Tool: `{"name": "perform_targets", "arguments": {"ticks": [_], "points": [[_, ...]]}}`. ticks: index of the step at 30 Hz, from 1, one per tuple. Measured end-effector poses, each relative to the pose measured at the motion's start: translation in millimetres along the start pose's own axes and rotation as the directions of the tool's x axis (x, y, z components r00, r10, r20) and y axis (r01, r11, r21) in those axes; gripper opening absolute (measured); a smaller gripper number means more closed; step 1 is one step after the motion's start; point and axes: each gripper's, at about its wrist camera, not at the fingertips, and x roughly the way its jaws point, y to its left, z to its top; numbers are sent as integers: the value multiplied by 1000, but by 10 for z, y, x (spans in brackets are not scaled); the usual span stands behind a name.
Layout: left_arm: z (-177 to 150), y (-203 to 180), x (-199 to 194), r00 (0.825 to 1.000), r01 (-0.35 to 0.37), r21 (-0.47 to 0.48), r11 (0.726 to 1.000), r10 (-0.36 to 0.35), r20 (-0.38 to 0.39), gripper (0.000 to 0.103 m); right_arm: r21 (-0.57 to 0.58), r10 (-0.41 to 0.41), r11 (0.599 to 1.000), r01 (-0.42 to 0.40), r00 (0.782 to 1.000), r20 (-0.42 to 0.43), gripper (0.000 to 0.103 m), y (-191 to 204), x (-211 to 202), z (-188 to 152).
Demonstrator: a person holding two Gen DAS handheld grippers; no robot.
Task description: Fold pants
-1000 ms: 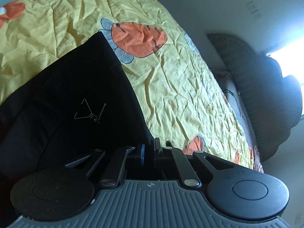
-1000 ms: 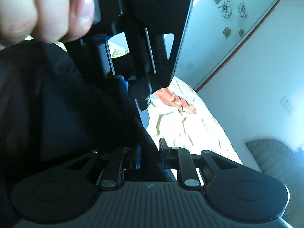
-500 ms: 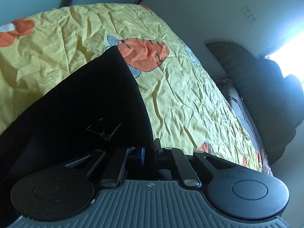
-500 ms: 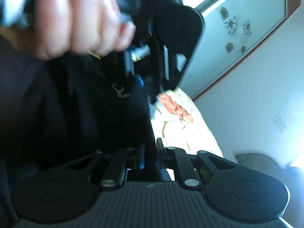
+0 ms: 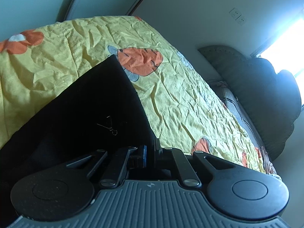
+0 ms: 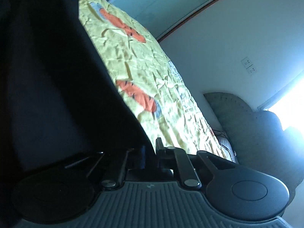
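Item: pants (image 5: 85, 114), black, on a bed under a yellow bedspread (image 5: 180, 98) printed with orange figures.

Position: the cloth rises from the spread toward both cameras; its far corner lies beside an orange print. A small metal clip (image 5: 111, 128) sits on the fabric.

Left gripper (image 5: 150, 148): fingers pressed together, pinching the near edge of the cloth.

Right gripper (image 6: 151, 148): fingers just closed, black cloth between them.

Progress: judged mid-fold. A lifted edge is held at two points and not yet laid down; how many folds are already made cannot be told.

Edges and room: open bedspread beyond and right of the cloth's long edge; a wall (image 5: 190, 19) and grey headboard (image 5: 256, 87) bound the far side.
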Motion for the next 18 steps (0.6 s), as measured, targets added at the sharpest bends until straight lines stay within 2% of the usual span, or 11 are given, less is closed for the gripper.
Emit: {"name": "perform_targets", "arguments": {"ticks": [2, 4, 6, 11, 12, 18], "points": [[5, -39, -12, 999, -11, 30, 999, 10, 31, 6, -45, -27, 999, 28, 1000, 11, 6, 44, -9, 73], [16, -58, -24, 999, -31, 30, 999, 31, 25, 4, -67, -41, 997, 43, 999, 23, 6, 85, -4, 128], [18, -60, -125, 1000, 4, 17, 1000, -4, 18, 4, -63, -58, 996, 60, 998, 35, 6, 128, -140, 161], [-66, -41, -484, 997, 39, 52, 998, -42, 61, 4, -68, -67, 995, 72, 995, 68, 6, 140, -406, 230], [-92, -13, -530, 997, 48, 44, 998, -50, 57, 4, -66, -66, 995, 71, 995, 72, 6, 178, -582, 95], [-244, 106, -733, 996, 64, 21, 998, -65, 57, 4, -60, -38, 997, 43, 996, 86, 6, 294, -939, 80]]}}
